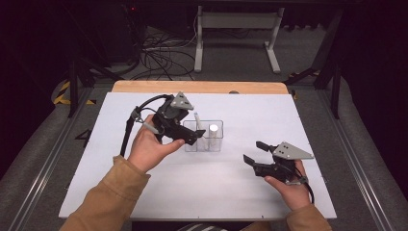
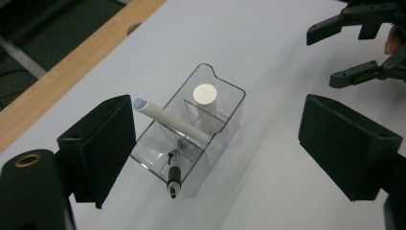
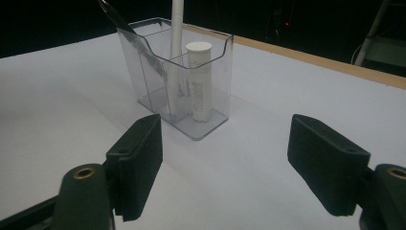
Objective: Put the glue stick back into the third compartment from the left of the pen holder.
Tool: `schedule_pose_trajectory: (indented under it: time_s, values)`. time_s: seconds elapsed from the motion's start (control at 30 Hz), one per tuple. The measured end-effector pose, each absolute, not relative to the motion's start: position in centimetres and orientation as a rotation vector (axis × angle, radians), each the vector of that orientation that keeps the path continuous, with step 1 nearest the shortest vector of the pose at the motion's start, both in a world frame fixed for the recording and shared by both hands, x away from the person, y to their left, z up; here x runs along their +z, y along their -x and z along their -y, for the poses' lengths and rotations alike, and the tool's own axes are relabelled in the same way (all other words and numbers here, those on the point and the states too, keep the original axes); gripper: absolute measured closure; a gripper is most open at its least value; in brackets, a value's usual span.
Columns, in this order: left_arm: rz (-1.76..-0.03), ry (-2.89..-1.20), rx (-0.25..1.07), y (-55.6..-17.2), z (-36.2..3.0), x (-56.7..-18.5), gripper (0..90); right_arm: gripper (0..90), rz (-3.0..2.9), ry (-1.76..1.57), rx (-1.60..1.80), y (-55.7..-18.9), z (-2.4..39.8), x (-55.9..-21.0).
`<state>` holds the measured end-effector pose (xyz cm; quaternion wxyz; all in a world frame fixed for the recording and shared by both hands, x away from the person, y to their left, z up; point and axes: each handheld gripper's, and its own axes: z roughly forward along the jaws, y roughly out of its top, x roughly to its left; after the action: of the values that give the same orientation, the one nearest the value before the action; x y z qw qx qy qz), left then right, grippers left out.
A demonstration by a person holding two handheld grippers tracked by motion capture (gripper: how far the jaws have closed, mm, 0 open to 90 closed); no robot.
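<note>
A white tabletop (image 1: 269,125) fills the middle of the high view, with a bare wooden edge (image 1: 199,87) along its far side at twelve o'clock. Beyond it, a grey carpeted floor (image 1: 308,53) carries a white desk frame (image 1: 238,29) and, toward eleven o'clock, a tangle of cables (image 1: 161,57) (loosely heaped). Yellow-and-black tape (image 1: 61,92) marks nine o'clock. The surroundings are dark.

Clear organizer (image 2: 225,112), white pen (image 2: 170,119) aslant inside
</note>
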<state>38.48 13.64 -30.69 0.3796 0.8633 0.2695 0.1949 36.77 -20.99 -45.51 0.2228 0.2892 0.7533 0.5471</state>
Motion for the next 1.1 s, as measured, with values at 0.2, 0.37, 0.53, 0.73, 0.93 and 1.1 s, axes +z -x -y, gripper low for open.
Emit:
schedule_pose_trajectory:
  time_s: [0.2, 0.37, 0.53, 0.73, 0.93, 1.1]
  values:
    - [-0.688, -2.097, 0.506, -37.0, -16.4, -31.3, 13.0, 28.4, -2.081, -0.795, 1.512, -36.7, 21.0, -45.4]
    - [-0.664, -1.978, 0.521, -35.6, -18.9, -32.6, 13.4, 28.0, -2.078, -0.789, 1.516, -36.6, 21.0, -45.4]
    - [-0.66, -1.905, 0.548, -34.5, -20.7, -34.4, 13.4, 27.9, -2.076, -0.785, 1.518, -36.4, 21.0, -45.3]
    - [-0.671, -1.837, 0.622, -33.3, -22.8, -36.9, 13.3, 27.7, -2.073, -0.776, 1.518, -36.3, 20.9, -45.3]
    - [-0.679, -1.758, 0.67, -32.1, -24.4, -39.2, 13.1, 25.8, -2.071, -0.761, 1.51, -36.2, 20.9, -45.3]
    - [-0.684, -1.749, 0.689, -31.5, -25.5, -41.0, 12.5, 24.5, -2.062, -0.747, 1.509, -36.0, 21.2, -45.3]
